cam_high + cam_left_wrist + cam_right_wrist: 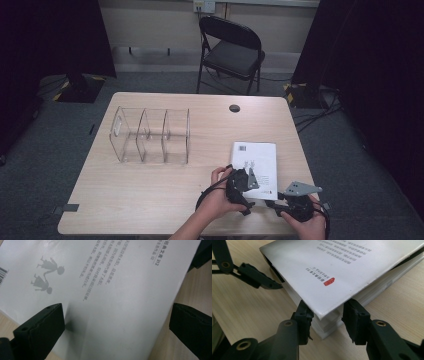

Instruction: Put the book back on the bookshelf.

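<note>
A white paperback book (255, 160) lies flat on the wooden table (140, 200), at its front right. My right gripper (274, 201) sits at the book's near corner. In the right gripper view its jaws (327, 322) straddle that corner (329, 285), and both pads press on the page block under the slightly lifted cover. My left gripper (250, 181) hovers over the book's near left part. Its jaws (117, 322) stand wide open above the cover (112, 285), one over the cover and one past the book's edge. One left finger (259, 280) shows beside the book.
A clear acrylic organiser (150, 135) with three compartments stands at the table's left middle. A cable hole (234, 108) lies near the far edge. A black folding chair (232, 50) stands behind the table. Dark curtains hang on both sides.
</note>
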The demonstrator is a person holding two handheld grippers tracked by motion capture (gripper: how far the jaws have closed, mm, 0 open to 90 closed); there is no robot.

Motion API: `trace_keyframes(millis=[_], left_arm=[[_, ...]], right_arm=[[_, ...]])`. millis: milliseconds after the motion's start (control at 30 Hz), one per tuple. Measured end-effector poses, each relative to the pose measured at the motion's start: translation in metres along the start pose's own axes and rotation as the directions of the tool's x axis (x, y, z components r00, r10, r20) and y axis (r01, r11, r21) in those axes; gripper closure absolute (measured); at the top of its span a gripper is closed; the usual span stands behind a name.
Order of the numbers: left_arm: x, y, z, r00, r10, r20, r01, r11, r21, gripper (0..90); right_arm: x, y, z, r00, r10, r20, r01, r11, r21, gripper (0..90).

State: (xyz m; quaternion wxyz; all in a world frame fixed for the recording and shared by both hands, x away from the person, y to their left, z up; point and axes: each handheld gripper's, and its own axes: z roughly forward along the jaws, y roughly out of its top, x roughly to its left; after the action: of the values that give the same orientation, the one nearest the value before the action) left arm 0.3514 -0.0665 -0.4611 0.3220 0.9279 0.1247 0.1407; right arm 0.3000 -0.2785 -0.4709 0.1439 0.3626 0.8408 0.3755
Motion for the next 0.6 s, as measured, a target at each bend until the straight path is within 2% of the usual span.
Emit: trace_keyframes(millis=[133, 200, 233, 333, 400, 500, 533, 600], left_arm=[[0.0, 0.0, 0.002, 0.9999, 0.007, -0.014, -0.007, 0.9999, -0.007, 0.0], [-0.002, 0.001, 0.004, 0.9991, 0.014, -0.04, -0.014, 0.9999, -0.008, 0.0], [-0.002, 0.001, 0.004, 0.9991, 0.014, -0.04, -0.014, 0.9999, -0.008, 0.0], [-0.006, 0.002, 0.008, 0.9947, 0.054, -0.088, -0.053, 0.9986, 0.008, 0.0], [-0.006, 0.002, 0.008, 0.9951, 0.045, -0.088, -0.044, 0.999, 0.005, 0.0], [-0.004, 0.004, 0.01, 0.9925, 0.063, -0.105, -0.061, 0.998, 0.014, 0.0], [-0.003, 0.004, 0.011, 0.9927, 0.047, -0.111, -0.047, 0.9989, 0.006, 0.0], [-0.002, 0.004, 0.011, 0.9922, 0.053, -0.113, -0.052, 0.9986, 0.013, 0.0]], right_arm=[[0.0, 0.001, 0.0, 1.0, 0.002, 0.0, -0.002, 1.0, 0.003, 59.0], [0.0, 0.001, 0.0, 1.0, 0.0, -0.001, 0.0, 1.0, -0.003, 59.0], [0.0, 0.001, 0.0, 1.0, 0.0, -0.001, 0.0, 1.0, -0.003, 59.0], [0.002, 0.003, -0.001, 0.9999, -0.011, 0.005, 0.011, 1.0, -0.009, 59.1], [0.002, 0.003, -0.002, 0.9999, -0.011, 0.008, 0.011, 1.0, -0.007, 59.1], [0.002, 0.004, -0.003, 0.9999, -0.009, 0.005, 0.009, 1.0, -0.009, 60.0], [0.003, 0.006, -0.004, 0.9999, -0.016, 0.007, 0.016, 1.0, -0.014, 60.1], [0.003, 0.006, -0.004, 0.9998, -0.016, 0.006, 0.016, 1.0, -0.013, 60.1]])
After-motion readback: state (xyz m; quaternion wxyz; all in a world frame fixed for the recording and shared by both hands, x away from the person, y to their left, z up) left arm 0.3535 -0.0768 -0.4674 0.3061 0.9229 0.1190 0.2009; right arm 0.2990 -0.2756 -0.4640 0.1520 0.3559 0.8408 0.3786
